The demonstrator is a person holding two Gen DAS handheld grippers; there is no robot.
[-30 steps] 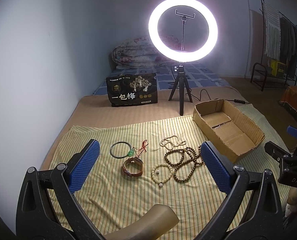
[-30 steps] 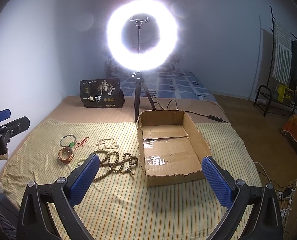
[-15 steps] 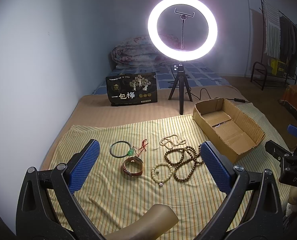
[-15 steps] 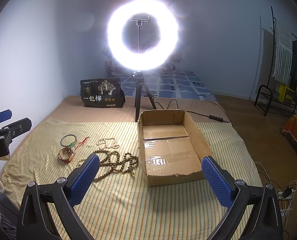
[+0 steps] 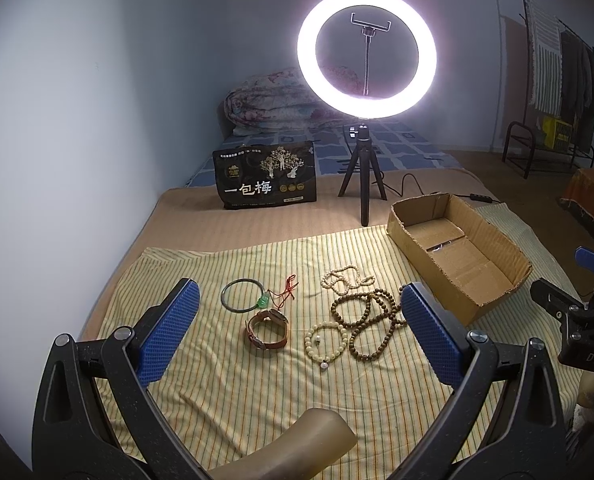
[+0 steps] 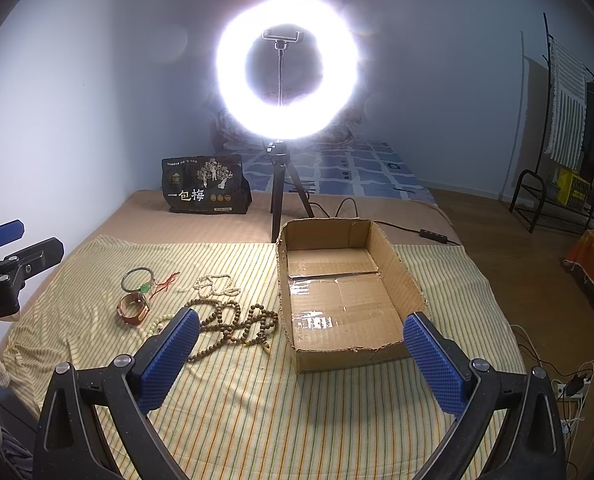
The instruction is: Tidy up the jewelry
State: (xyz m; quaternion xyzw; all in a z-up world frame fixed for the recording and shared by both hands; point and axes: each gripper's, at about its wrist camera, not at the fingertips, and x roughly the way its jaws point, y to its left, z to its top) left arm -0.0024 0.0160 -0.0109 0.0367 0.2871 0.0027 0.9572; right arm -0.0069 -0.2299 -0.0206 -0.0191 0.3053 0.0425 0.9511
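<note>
1. Nearest: left gripper (image 5: 297,332) spread wide and holding nothing, poised above the striped cloth (image 5: 225,400); right gripper (image 6: 301,354) likewise wide apart and empty, facing the cardboard box (image 6: 401,276).
2. Just beyond the left fingers: brown strap watch (image 5: 267,328) curled into a loop, on its side, the loop's long axis running left to right.
3. Beside it, a cream bead bracelet (image 5: 326,337) lying flat; touching that, tangled dark wooden beads (image 5: 367,316).
4. Farther: thin dark bangle (image 5: 243,295) with green pendant (image 5: 262,301) and red cord, plus a pale bead strand (image 5: 345,276).
5. Likely step: picking the first piece. Best done by descending straight over the watch, closing across the strap's narrow width, not scooping cloth.
6. Farthest: empty box, long axis running away from the right gripper; well apart from the watch.
</note>
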